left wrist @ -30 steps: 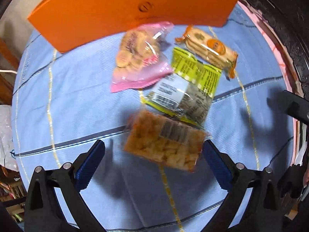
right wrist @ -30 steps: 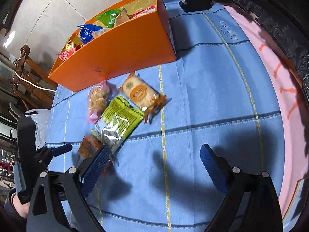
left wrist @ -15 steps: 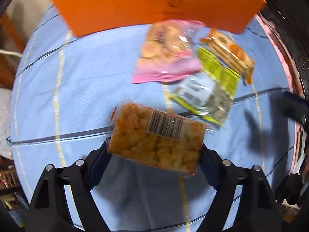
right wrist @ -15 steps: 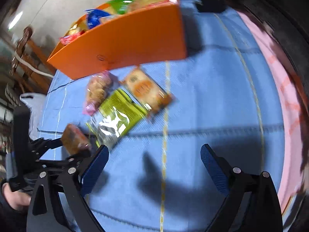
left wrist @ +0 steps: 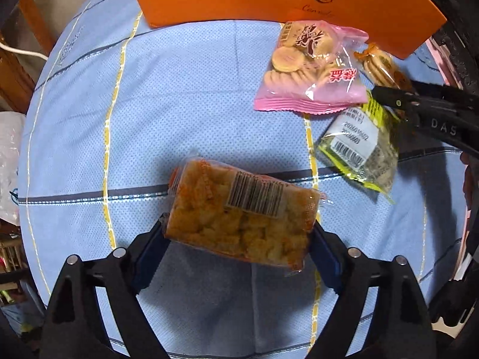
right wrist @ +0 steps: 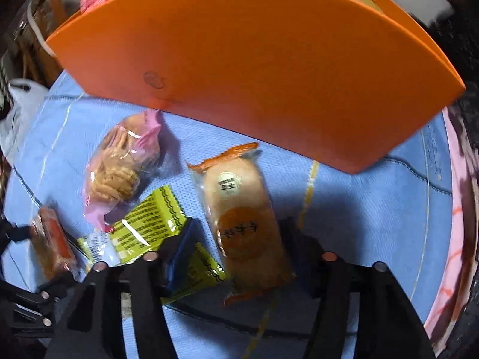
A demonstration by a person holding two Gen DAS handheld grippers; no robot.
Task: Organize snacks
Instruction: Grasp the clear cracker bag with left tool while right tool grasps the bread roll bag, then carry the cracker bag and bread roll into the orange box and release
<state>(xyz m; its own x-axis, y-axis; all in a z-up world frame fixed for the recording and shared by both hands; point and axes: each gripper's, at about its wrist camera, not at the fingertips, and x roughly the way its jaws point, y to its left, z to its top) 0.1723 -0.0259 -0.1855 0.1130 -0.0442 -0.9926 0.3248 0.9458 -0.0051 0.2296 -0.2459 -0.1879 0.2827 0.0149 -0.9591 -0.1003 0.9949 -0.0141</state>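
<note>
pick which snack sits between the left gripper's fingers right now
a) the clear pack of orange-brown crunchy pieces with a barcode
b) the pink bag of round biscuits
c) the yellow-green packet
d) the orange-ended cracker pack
a: in the left wrist view the clear barcode pack spans the gap between the left gripper fingers, with both blue pads against its ends.

Blue striped tablecloth (left wrist: 194,95) carries orange box (right wrist: 257,68), pink biscuit bag (left wrist: 311,74), green packet (left wrist: 362,152), orange-wrapped cake (right wrist: 242,221).
</note>
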